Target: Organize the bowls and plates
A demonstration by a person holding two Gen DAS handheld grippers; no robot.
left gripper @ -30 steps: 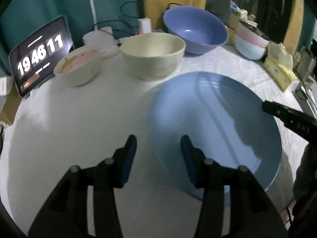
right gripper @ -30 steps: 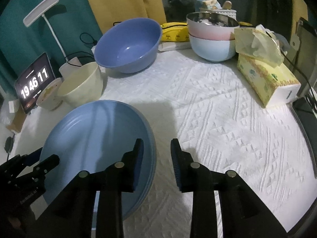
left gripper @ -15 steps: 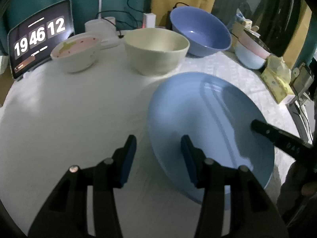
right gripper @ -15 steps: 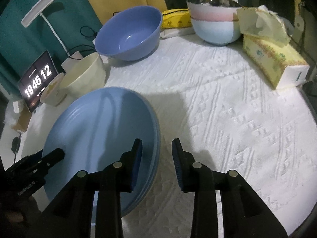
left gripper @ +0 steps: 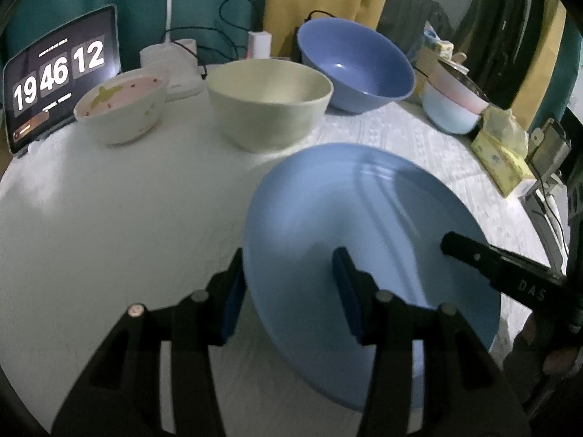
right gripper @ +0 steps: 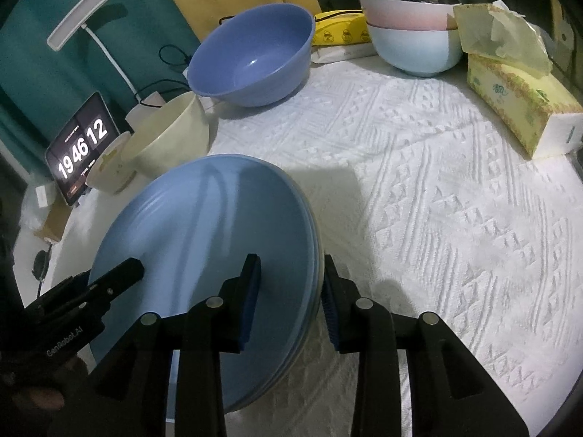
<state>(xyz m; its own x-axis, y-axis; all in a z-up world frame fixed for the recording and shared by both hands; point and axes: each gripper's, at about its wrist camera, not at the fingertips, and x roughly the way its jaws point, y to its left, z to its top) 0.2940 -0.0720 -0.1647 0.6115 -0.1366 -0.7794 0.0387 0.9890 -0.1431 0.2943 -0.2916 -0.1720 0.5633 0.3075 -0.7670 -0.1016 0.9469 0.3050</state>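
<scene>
White tablecloth [right gripper: 437, 189]; blue plates [right gripper: 204, 240] stacked, both grippers' jaws straddling rims.

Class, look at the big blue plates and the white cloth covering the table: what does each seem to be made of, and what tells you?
Stacked round blue plates: probably melamine or glazed ceramic, with a smooth satin surface and soft sheen. White table cloth: woven textile, matte, with raised zigzag and diamond texture.

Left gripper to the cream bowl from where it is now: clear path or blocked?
Probably clear. The left gripper straddles the near-left rim of the blue plates; it would back off that first. Beyond, bare tablecloth runs up to the cream bowl, nothing between.
</scene>
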